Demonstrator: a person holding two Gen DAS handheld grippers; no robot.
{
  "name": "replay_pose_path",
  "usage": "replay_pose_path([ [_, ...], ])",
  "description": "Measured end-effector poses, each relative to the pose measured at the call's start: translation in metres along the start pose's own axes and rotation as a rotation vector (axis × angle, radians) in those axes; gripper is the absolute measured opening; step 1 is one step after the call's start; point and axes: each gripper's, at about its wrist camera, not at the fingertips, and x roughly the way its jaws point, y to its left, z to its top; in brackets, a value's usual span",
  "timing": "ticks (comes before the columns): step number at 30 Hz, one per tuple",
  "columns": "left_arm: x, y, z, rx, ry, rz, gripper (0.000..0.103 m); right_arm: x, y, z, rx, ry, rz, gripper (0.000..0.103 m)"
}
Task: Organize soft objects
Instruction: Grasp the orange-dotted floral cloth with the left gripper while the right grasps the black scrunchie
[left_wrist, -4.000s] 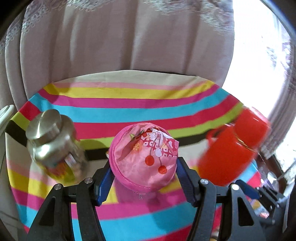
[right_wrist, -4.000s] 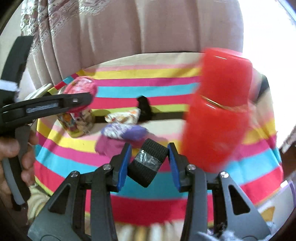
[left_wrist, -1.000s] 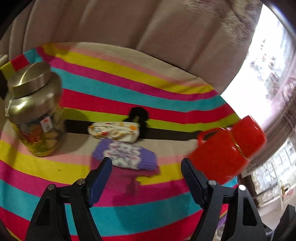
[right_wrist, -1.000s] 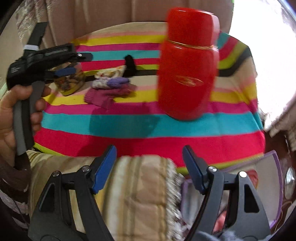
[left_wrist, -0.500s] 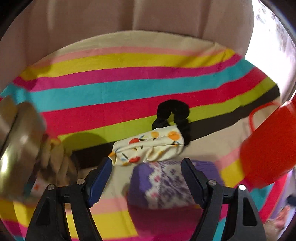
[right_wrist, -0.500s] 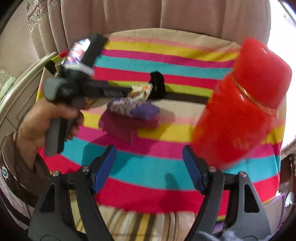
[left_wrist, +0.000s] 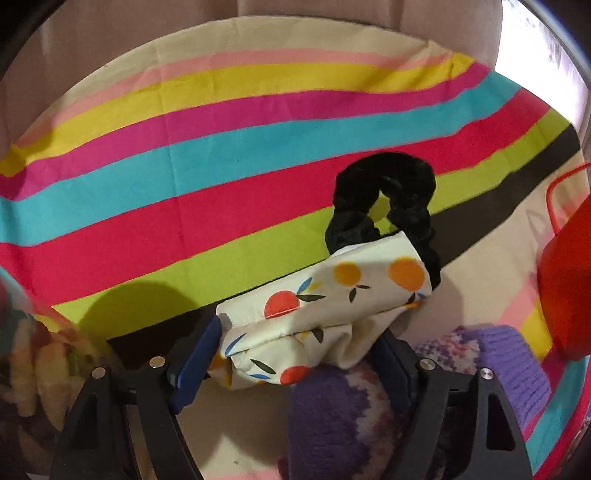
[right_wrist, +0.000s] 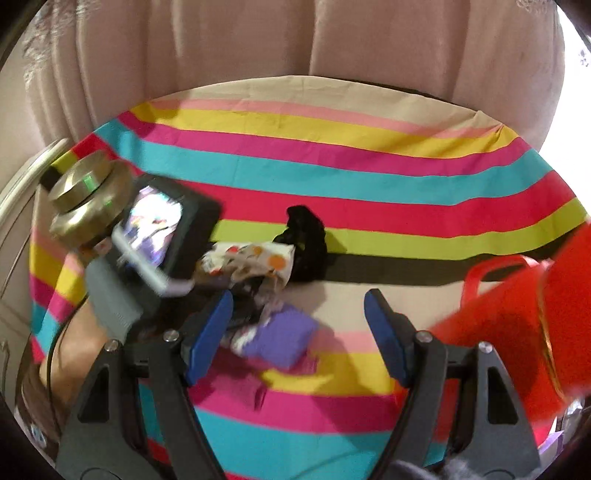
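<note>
Striped cloth (right_wrist: 332, 177); right view alone shows jar (right_wrist: 86, 199).

The red jug (left_wrist: 569, 295) is running off the right edge of the left wrist view, and in the right wrist view it is smearing into a blur. The jar (left_wrist: 26, 354) at the lower left is blurring too much to read its contents. The left tongs (left_wrist: 295, 354) are covering part of the purple knit piece (left_wrist: 332, 413). The fruit-print cloth (left_wrist: 325, 299) is hiding the lower part of the black scrunchie (left_wrist: 384, 203).
</note>
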Motion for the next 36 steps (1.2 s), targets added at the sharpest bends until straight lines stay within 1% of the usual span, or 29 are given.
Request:
replay_pose_path([
  [2, -0.002, 0.0, -0.002, 0.01, -0.009, 0.01, 0.065, 0.017, -0.004, 0.007, 0.031, 0.007, -0.011, 0.077],
  [5, -0.007, 0.003, -0.007, 0.008, -0.023, 0.014, 0.053, 0.041, -0.009, 0.015, 0.078, 0.017, -0.016, 0.077],
  [8, -0.011, 0.007, -0.012, -0.001, -0.038, 0.005, 0.049, 0.07, -0.014, 0.022, 0.126, 0.05, 0.007, 0.076],
  [11, -0.018, 0.007, -0.018, 0.003, -0.044, 0.006, 0.045, 0.088, -0.02, 0.029, 0.18, 0.054, 0.015, 0.076],
  [15, -0.021, 0.007, -0.021, 0.011, -0.048, -0.002, 0.044, 0.114, -0.031, 0.038, 0.235, 0.069, 0.02, 0.076],
  [18, -0.025, 0.009, -0.023, 0.0, -0.05, -0.014, 0.043, 0.137, -0.033, 0.038, 0.254, 0.11, 0.036, 0.076],
  [19, -0.021, 0.008, -0.017, -0.001, -0.049, -0.018, 0.042, 0.144, -0.032, 0.037, 0.256, 0.124, 0.06, 0.064],
  [20, -0.022, 0.009, -0.017, -0.004, -0.05, -0.02, 0.041, 0.147, -0.032, 0.036, 0.256, 0.13, 0.075, 0.035],
  [21, -0.023, 0.009, -0.017, -0.006, -0.05, -0.024, 0.04, 0.149, -0.032, 0.035, 0.255, 0.137, 0.086, 0.026],
  [23, -0.024, 0.011, -0.011, 0.0, -0.052, -0.023, 0.039, 0.148, -0.032, 0.033, 0.264, 0.133, 0.106, 0.015],
  [25, -0.023, 0.006, -0.006, -0.003, -0.06, -0.025, 0.038, 0.139, -0.029, 0.034, 0.242, 0.095, 0.108, 0.013],
  [28, -0.031, 0.012, -0.005, -0.023, -0.083, -0.016, 0.038, 0.121, -0.026, 0.037, 0.231, 0.032, 0.097, 0.013],
  [30, -0.041, 0.019, -0.006, -0.049, -0.106, -0.011, 0.038, 0.102, -0.026, 0.04, 0.227, -0.017, 0.084, 0.013],
  [31, -0.044, 0.016, -0.005, -0.059, -0.114, -0.011, 0.038, 0.093, -0.025, 0.041, 0.222, -0.04, 0.076, 0.013],
  [33, -0.055, 0.02, -0.004, -0.086, -0.144, -0.011, 0.038, 0.075, -0.023, 0.042, 0.212, -0.081, 0.067, 0.013],
  [34, -0.067, 0.019, -0.011, -0.093, -0.154, -0.009, 0.038, 0.065, -0.022, 0.044, 0.205, -0.1, 0.065, 0.013],
  [36, -0.081, 0.02, -0.012, -0.104, -0.183, -0.012, 0.038, 0.046, -0.02, 0.043, 0.185, -0.137, 0.06, 0.013],
])
